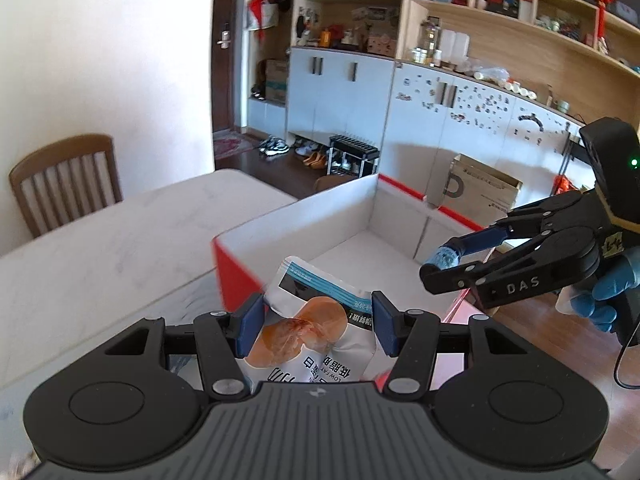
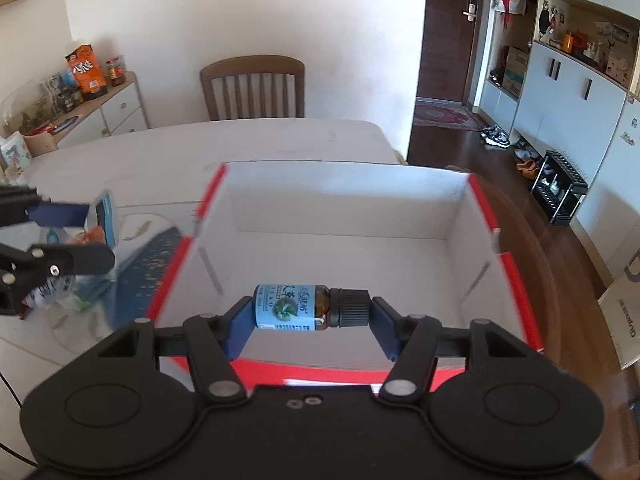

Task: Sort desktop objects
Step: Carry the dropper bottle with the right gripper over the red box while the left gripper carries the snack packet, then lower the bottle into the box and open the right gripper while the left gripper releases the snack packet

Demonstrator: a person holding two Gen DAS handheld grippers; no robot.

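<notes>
My left gripper (image 1: 318, 322) is shut on a white snack pouch (image 1: 316, 328) with an orange picture, held over the near corner of a red cardboard box (image 1: 232, 268) with a white inside. My right gripper (image 2: 310, 316) is shut on a small brown bottle (image 2: 308, 306) with a blue label and black cap, lying sideways between the pads above the box (image 2: 508, 264). In the left wrist view the right gripper (image 1: 448, 258) hovers at the box's right side with the bottle (image 1: 460, 250). In the right wrist view the left gripper (image 2: 94, 236) and the pouch (image 2: 106, 220) are left of the box.
The box stands on a pale marble table (image 1: 100, 248) with a wooden chair (image 2: 252, 88) behind it. A blue patterned mat (image 2: 148, 264) and packets lie left of the box. A sideboard (image 2: 108, 108) holds snacks. A cardboard box (image 1: 476, 188) sits on the floor near cabinets.
</notes>
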